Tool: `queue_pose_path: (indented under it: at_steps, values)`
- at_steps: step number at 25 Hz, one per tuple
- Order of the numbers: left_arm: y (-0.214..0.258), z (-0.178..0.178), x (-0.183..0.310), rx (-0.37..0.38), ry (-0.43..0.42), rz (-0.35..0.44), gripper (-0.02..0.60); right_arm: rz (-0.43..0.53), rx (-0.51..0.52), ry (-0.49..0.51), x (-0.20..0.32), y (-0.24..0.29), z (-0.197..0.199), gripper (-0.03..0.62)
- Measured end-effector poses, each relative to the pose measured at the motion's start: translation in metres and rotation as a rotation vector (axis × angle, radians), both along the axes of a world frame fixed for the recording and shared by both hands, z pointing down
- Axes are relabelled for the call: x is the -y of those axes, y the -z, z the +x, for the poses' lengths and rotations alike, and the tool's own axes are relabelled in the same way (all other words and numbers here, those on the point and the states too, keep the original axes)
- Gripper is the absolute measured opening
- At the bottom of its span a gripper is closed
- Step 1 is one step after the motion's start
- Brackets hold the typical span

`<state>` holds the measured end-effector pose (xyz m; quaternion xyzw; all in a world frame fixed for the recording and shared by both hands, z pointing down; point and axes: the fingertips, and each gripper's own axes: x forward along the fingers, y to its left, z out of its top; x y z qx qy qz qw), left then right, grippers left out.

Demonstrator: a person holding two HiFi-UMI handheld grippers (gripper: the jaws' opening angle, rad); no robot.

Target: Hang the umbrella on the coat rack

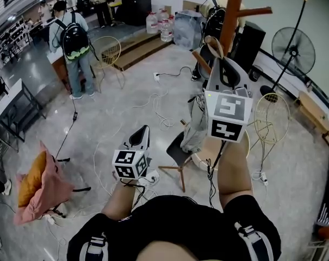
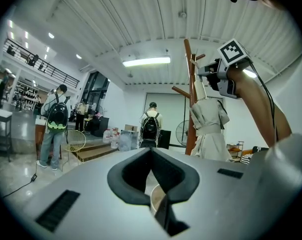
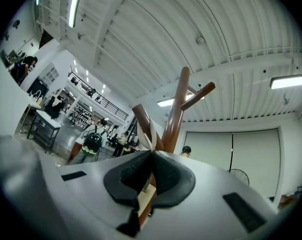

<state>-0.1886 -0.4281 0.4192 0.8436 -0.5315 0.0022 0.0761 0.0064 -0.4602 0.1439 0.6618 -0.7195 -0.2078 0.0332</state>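
A brown wooden coat rack (image 1: 231,15) stands ahead on the right, with a slanted peg (image 1: 201,60) near my right gripper (image 1: 221,64). That gripper is raised and shut on the beige strap loop (image 1: 213,47) of the folded grey-beige umbrella (image 1: 197,126), which hangs below it beside the pole. In the right gripper view the strap (image 3: 149,133) pokes up from the closed jaws, right against the peg (image 3: 141,118) and the pole (image 3: 175,111). The left gripper view shows the umbrella (image 2: 208,126) dangling by the rack (image 2: 189,84). My left gripper (image 1: 140,137) is held low, shut and empty.
A round wooden stool (image 1: 178,162) and cables lie on the floor below the umbrella. Wire chairs (image 1: 272,118) and a standing fan (image 1: 293,50) are to the right. A person with a backpack (image 1: 74,39) stands far left, and a pink cushioned chair (image 1: 42,186) is at near left.
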Motion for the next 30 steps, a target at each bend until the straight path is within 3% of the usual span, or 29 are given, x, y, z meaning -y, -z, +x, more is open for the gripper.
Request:
queue_pose_path:
  at_steps: [7, 11, 15, 18, 20, 24, 30]
  values:
    - [-0.01, 0.004, -0.013, -0.002, -0.013, -0.022, 0.018, -0.093, -0.006, -0.048, 0.013, -0.042, 0.01, 0.018]
    - [-0.015, 0.01, -0.02, 0.006, -0.026, -0.026, 0.018, -0.039, 0.022, -0.05, 0.008, -0.038, 0.016, 0.028]
    - [-0.018, 0.012, -0.032, 0.008, -0.027, -0.025, 0.018, 0.026, 0.109, 0.081, -0.014, -0.035, 0.016, 0.097]
    - [-0.022, 0.014, -0.041, 0.009, -0.036, -0.018, 0.018, 0.101, 0.137, 0.091, -0.049, -0.04, 0.02, 0.094]
    - [-0.023, 0.017, -0.049, 0.007, -0.041, -0.01, 0.018, 0.098, 0.151, 0.117, -0.07, -0.061, 0.017, 0.027]
    - [-0.025, 0.026, -0.059, 0.017, -0.056, -0.002, 0.018, 0.005, 0.206, 0.215, -0.097, -0.134, -0.005, 0.015]
    - [-0.024, 0.044, -0.081, 0.038, -0.088, -0.005, 0.018, -0.242, 0.288, 0.251, -0.104, -0.247, -0.025, 0.014]
